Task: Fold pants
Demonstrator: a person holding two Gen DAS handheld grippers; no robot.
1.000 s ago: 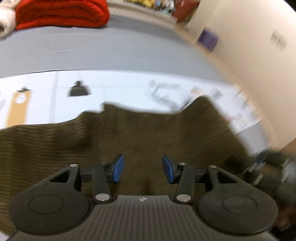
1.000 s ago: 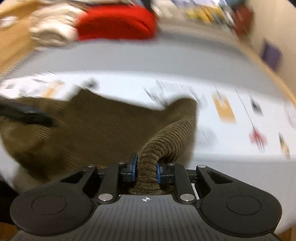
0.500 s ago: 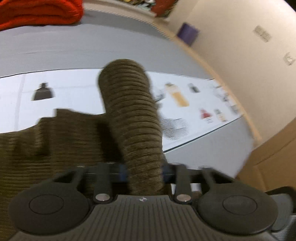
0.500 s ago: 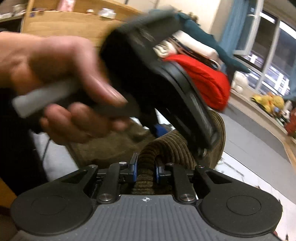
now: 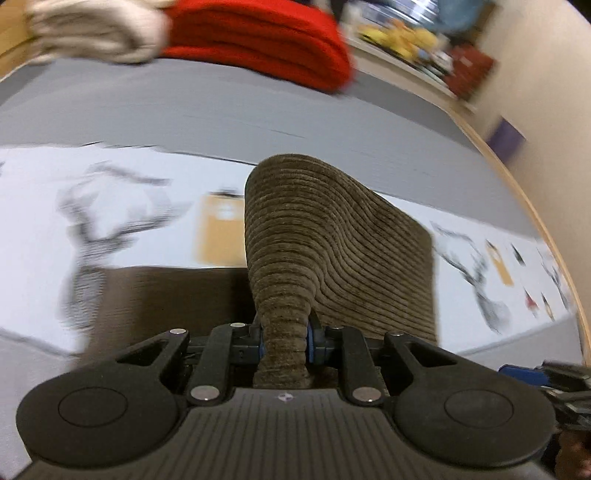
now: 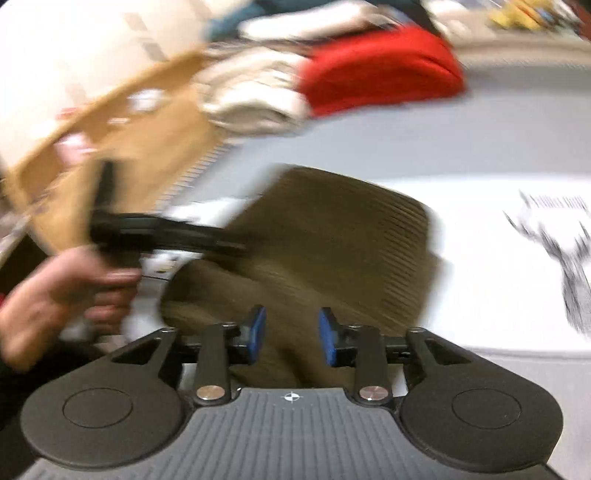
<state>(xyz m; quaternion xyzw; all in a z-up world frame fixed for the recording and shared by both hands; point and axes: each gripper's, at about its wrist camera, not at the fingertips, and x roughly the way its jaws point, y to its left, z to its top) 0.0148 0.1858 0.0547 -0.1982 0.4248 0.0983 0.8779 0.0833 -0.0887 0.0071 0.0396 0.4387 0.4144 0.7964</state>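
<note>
The olive-brown corduroy pants (image 5: 332,251) lie on a white printed sheet (image 5: 110,221) on a grey surface. My left gripper (image 5: 286,345) is shut on a bunched fold of the pants and holds it raised, with the cloth draping down to the right. In the right wrist view the pants (image 6: 332,251) lie folded over, and my right gripper (image 6: 291,334) is open and empty just above them. The left gripper (image 6: 166,232) and the hand holding it show at the left of that view, blurred.
A red folded blanket (image 5: 258,40) and a cream one (image 5: 96,33) sit at the far edge of the grey surface (image 5: 258,125). A wooden rim (image 5: 524,192) bounds it at the right. Brown cardboard (image 6: 122,147) is at the left in the right wrist view.
My left gripper closed on the pants and lifted a fold. My right gripper let go of the cloth and opened. Both views swung and blurred.
</note>
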